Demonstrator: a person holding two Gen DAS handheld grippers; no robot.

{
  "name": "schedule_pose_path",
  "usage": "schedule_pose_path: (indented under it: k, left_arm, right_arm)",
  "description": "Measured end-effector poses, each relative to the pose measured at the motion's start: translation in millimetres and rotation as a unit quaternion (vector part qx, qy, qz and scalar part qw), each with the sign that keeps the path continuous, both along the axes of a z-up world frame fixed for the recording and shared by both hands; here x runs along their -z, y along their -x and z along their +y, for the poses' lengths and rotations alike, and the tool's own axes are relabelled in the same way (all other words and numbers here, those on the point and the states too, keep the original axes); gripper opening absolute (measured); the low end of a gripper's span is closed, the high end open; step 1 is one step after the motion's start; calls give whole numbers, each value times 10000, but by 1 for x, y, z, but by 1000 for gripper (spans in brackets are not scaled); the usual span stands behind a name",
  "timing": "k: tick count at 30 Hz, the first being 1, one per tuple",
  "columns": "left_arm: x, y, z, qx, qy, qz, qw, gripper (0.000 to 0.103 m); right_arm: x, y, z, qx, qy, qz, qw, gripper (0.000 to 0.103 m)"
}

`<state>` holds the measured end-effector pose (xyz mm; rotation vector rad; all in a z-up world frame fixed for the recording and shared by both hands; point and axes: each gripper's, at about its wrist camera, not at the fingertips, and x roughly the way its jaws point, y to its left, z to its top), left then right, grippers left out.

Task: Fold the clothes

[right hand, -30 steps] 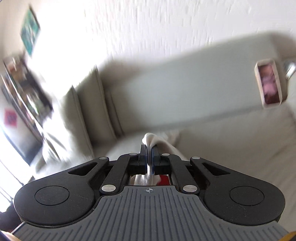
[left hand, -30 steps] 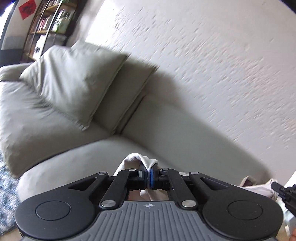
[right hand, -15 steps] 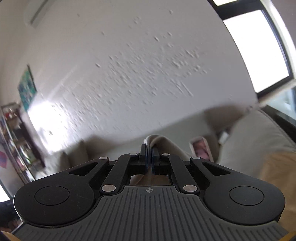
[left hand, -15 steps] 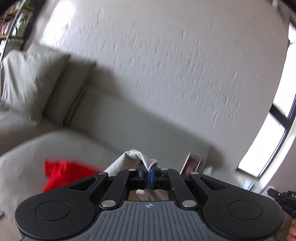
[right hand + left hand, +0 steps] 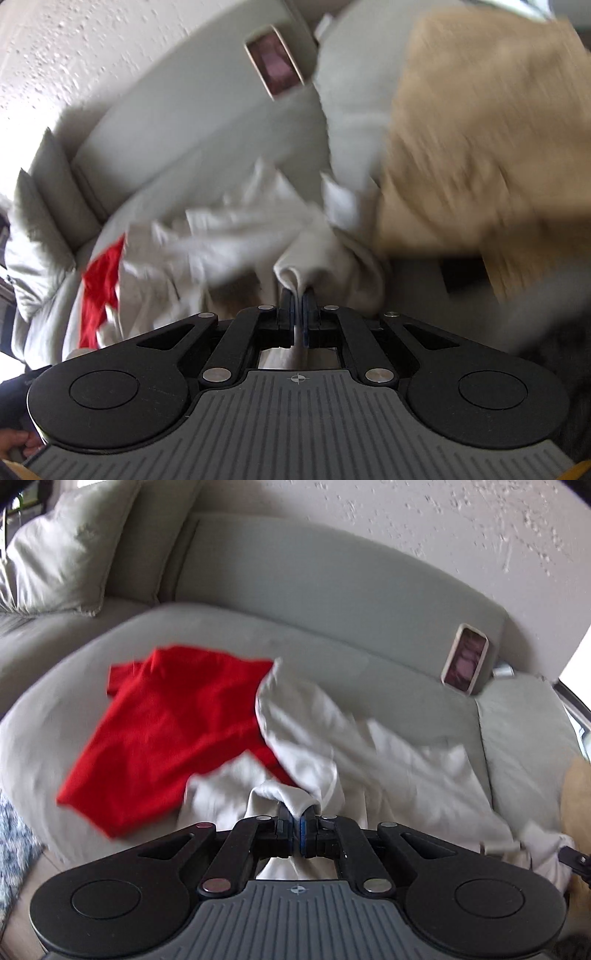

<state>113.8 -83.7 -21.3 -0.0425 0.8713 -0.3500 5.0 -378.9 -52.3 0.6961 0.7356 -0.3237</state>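
Left tongs [image 5: 298,814] pinch a fold of white cloth [image 5: 399,775] between the pads, and the jaws are just starting to part with the fabric still between them. From that pinch the white cloth spreads out toward 1 and 3 o'clock across the sofa [image 5: 332,587] seat, rumpled and blurred. At 10 o'clock lies a red shirt [image 5: 166,731], spread flat on the seat, its near edge tucked under the white cloth. At 2 o'clock a phone [image 5: 466,659] leans upright against the sofa back. A pillow [image 5: 62,550] sits in the corner at 11 o'clock. A patch of blue-and-white rug [image 5: 14,845] shows at 9 o'clock, below the seat edge.

Right tongs [image 5: 298,301] are clenched on another fold of the same white cloth [image 5: 240,225], which bunches up from the pads and trails off to 10 o'clock. A tan cloth [image 5: 480,140] fills the area from 1 to 3 o'clock, heavily blurred, lying just beside the white one. The phone [image 5: 275,61] appears at 12 o'clock against the sofa [image 5: 192,107] back. A strip of the red shirt [image 5: 101,284] shows at 9 o'clock. A hand [image 5: 16,441] grips the tool at 8 o'clock
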Motion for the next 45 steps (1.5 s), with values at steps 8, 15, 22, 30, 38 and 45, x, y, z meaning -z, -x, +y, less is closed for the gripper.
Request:
schedule_pose_path:
  k: [8, 15, 22, 30, 38, 45]
  left_arm:
    - [52, -2, 13, -107, 3, 652, 9978, 23]
    - [50, 29, 57, -629, 724, 649, 9933, 46]
    - [50, 30, 71, -807, 1220, 640, 9872, 46]
    - [61, 18, 38, -232, 1257, 637, 9898, 46]
    - [50, 28, 25, -59, 816, 404, 9958, 2]
    - [15, 44, 68, -473, 1790, 432, 9818, 0]
  right_arm:
    - [-5, -32, -1, -96, 415, 294, 9987, 7]
    - [27, -1, -10, -93, -80, 752, 9971, 43]
    - [10, 35, -18, 309, -430, 109, 9985, 55]
    - [33, 57, -39, 949, -1431, -11, 9852, 55]
    - [22, 19, -26, 633, -1153, -205, 9911, 62]
    - [27, -12, 0, 81, 102, 842, 9964, 4]
